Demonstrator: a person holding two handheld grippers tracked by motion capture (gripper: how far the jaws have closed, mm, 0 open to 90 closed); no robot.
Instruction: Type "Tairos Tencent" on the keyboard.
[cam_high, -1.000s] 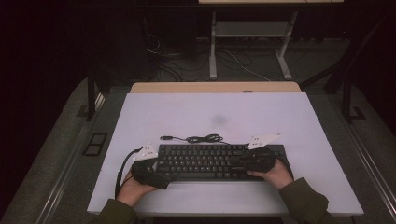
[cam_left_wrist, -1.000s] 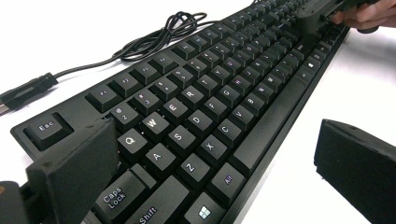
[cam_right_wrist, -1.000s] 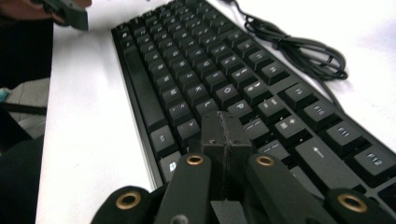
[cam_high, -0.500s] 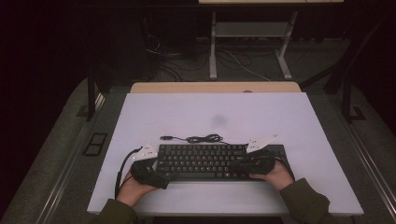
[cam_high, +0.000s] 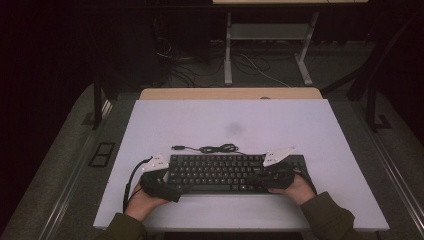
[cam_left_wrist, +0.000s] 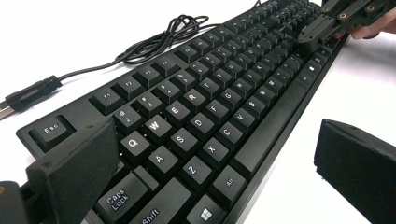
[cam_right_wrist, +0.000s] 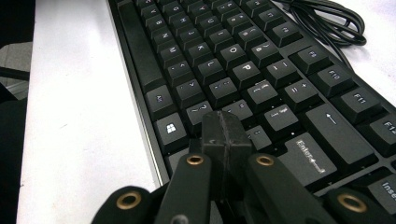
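The left gripper (cam_high: 167, 181) sits at the keyboard's (cam_high: 227, 172) left end with its jaws spread wide and nothing clamped. In the left gripper view one black pad rises at the lower left over the Caps Lock corner, and the other stands off the front edge at the lower right, above bare table (cam_left_wrist: 299, 186); the keyboard's (cam_left_wrist: 210, 107) near corner lies between them, and I cannot tell whether either pad touches it. The right gripper (cam_high: 260, 179) is over the keys toward the keyboard's right end, with its jaws pressed together and empty. In the right gripper view the two pads (cam_right_wrist: 224, 135) meet in a single seam, their tips down at the keys (cam_right_wrist: 243, 70) just left of Enter and below the question-mark key; contact with a key cannot be made out. The left gripper view shows that same gripper (cam_left_wrist: 322, 28) far off, tip down on the key rows.

The keyboard lies flat on the near half of the white table (cam_high: 300, 120), parallel to its front edge, between the person's two hands. Just behind it, its cable (cam_high: 215, 148) is loosely coiled, with the plug (cam_high: 176, 147) lying free to the left. Farther back stands a wooden edge (cam_high: 230, 93).
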